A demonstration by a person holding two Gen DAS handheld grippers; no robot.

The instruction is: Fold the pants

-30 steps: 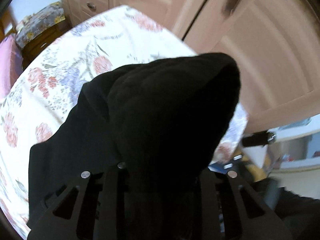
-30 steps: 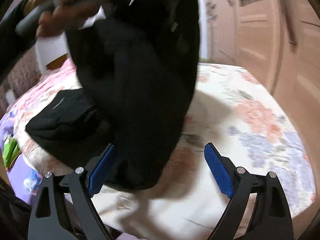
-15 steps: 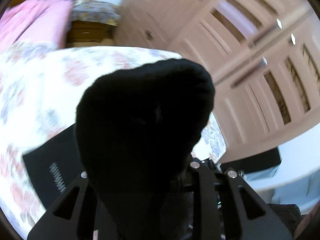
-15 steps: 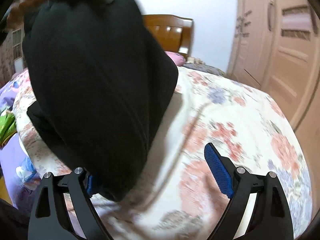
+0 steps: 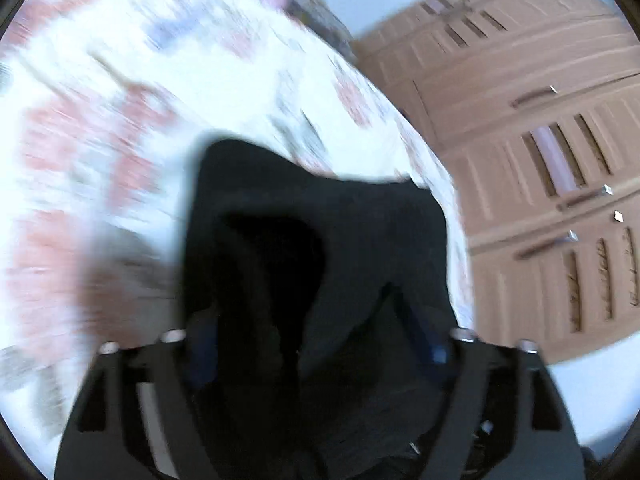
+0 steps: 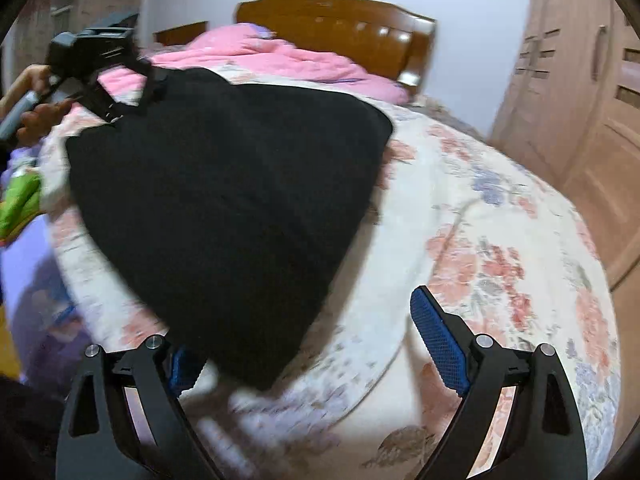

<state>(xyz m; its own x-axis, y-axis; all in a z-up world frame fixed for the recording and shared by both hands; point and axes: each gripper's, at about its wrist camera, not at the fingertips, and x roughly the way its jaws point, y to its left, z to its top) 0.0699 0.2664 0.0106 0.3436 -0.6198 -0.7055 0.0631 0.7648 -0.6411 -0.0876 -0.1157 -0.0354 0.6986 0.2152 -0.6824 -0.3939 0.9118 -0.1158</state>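
The black pants (image 6: 224, 208) lie spread over the floral bedspread (image 6: 500, 248), one end lifted at the far left. There my left gripper (image 6: 136, 80) sits at that lifted end. In the left wrist view the pants (image 5: 320, 264) bunch between the left gripper's jaws (image 5: 316, 340), which now stand wide apart around the cloth, blue pads (image 5: 436, 352) partly hidden. My right gripper (image 6: 312, 344) is open and empty; its blue pads (image 6: 438, 344) hover just above the bed by the pants' near corner.
A wooden headboard (image 6: 340, 28) and a pink quilt (image 6: 264, 56) are at the bed's far end. Wardrobe doors (image 5: 540, 160) stand to the right. Green and purple items (image 6: 20, 200) lie at the left edge of the bed.
The left gripper has swung the pants down onto the bed toward the headboard and its jaws have spread. The pants now lie lower and flatter. The right gripper stays open.
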